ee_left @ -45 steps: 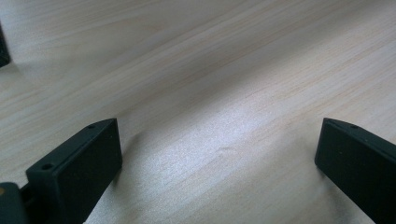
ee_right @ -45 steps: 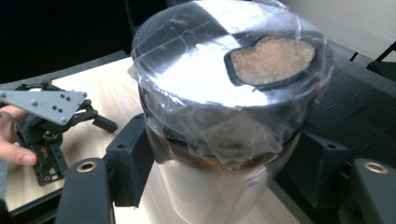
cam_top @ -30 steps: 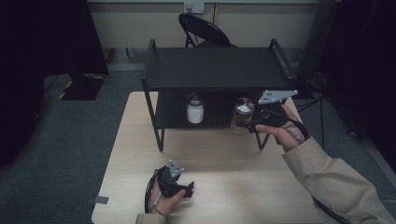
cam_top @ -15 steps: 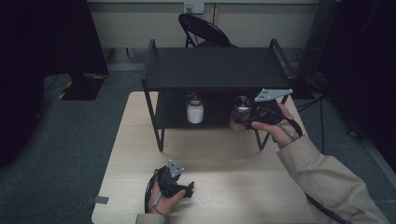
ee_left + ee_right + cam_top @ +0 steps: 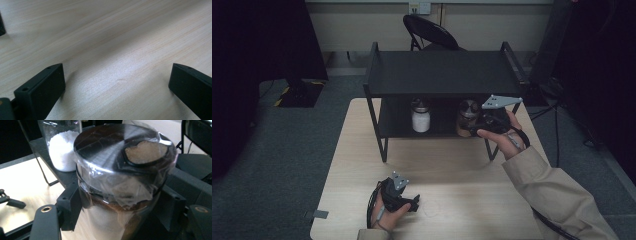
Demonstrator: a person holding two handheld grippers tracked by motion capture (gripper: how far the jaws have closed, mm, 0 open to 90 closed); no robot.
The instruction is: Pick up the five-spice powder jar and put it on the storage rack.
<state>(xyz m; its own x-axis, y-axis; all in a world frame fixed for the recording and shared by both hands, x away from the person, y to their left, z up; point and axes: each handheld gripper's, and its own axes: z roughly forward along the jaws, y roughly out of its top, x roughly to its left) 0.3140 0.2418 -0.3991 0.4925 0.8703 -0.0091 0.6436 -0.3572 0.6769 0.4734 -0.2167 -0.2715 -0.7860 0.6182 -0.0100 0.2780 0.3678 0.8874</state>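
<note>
At shelf's lower level, right claw (image 5: 120, 207) clamped on brown jar (image 5: 122, 170), jaws either side of glass below wrapped lid. Jar sits at shelf (image 5: 442, 75) edge, tilted toward me, beside white jar (image 5: 420, 119). Left claw (image 5: 404, 197) spread wide, holding nothing, resting on table (image 5: 462, 170). My judgement: grasp done; carrying jar wherever it goes remains. White jar untouched.

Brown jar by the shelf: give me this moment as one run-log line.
right gripper: shut on brown jar | jar: at lower shelf, beside white jar | left gripper: open, low over table
</note>
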